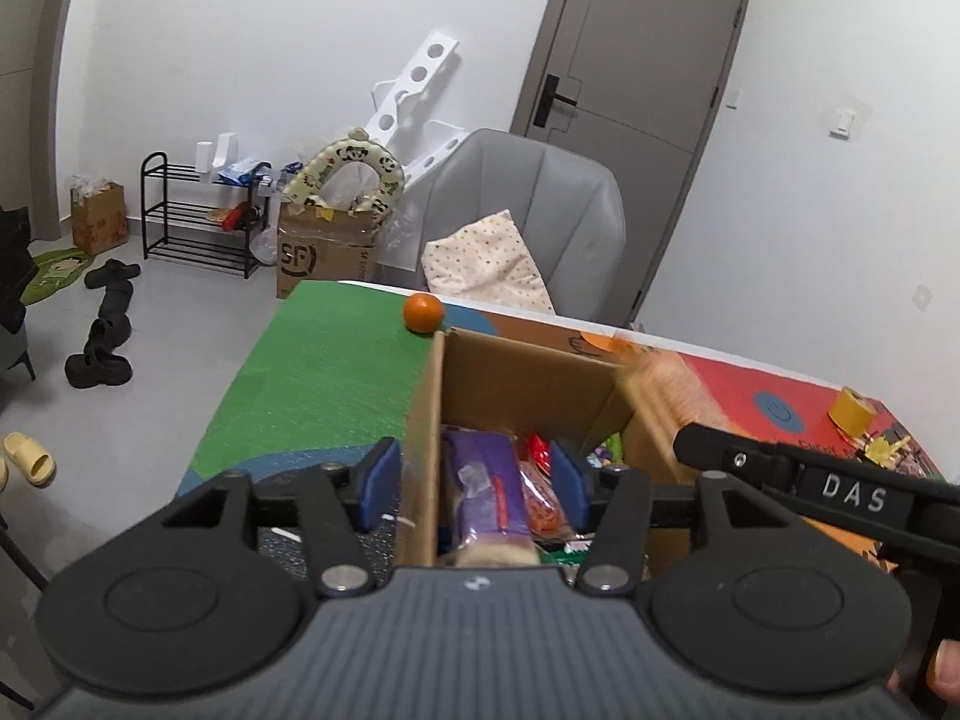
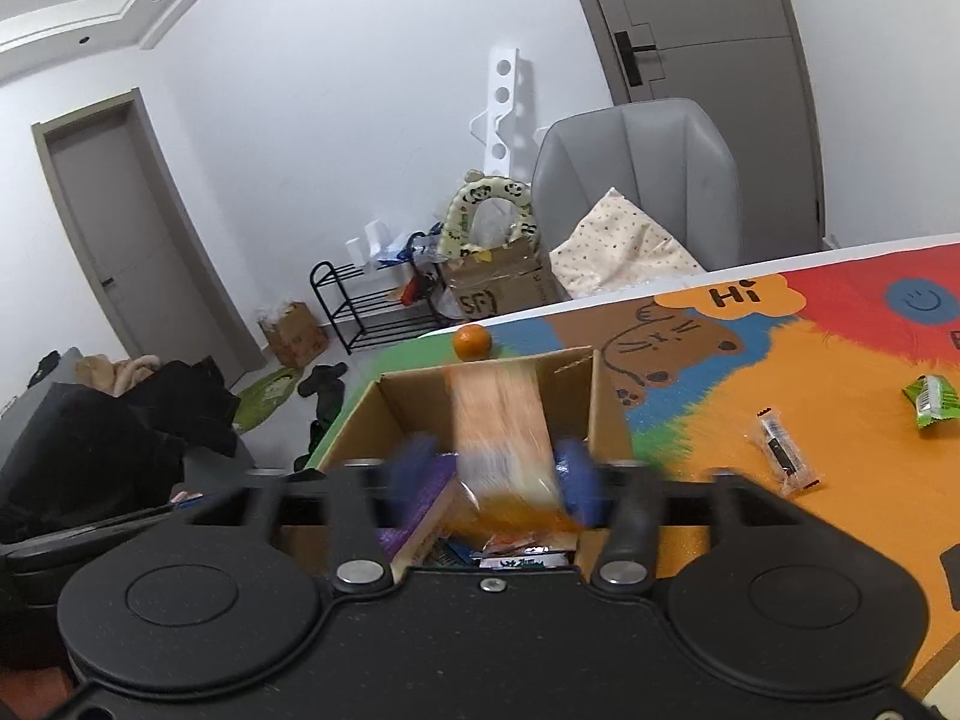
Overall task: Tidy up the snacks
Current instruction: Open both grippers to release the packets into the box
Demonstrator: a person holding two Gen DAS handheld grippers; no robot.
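Left wrist view
Cardboard box (image 1: 528, 384): open on the mat; holds a purple packet (image 1: 486, 480) and red packets (image 1: 540, 498).
Left gripper (image 1: 474, 489): jaws partly open, straddling the box's left wall, pressing nothing.
Tangerine (image 1: 423, 312): on the mat beyond the box.

Right wrist view
Cardboard box (image 2: 414, 396): an orange packet (image 2: 504, 426), blurred, leans inside.
Right gripper (image 2: 495, 474): jaws wide over the box; packet between the blurred pads, contact unclear.
Green packet (image 2: 930, 402): loose on the mat.

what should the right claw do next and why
Probably draw the right claw back out of the cardboard box: its jaws stand apart, and the blurred orange pack between them seems to be dropping in. Then go for the green packet on the mat.
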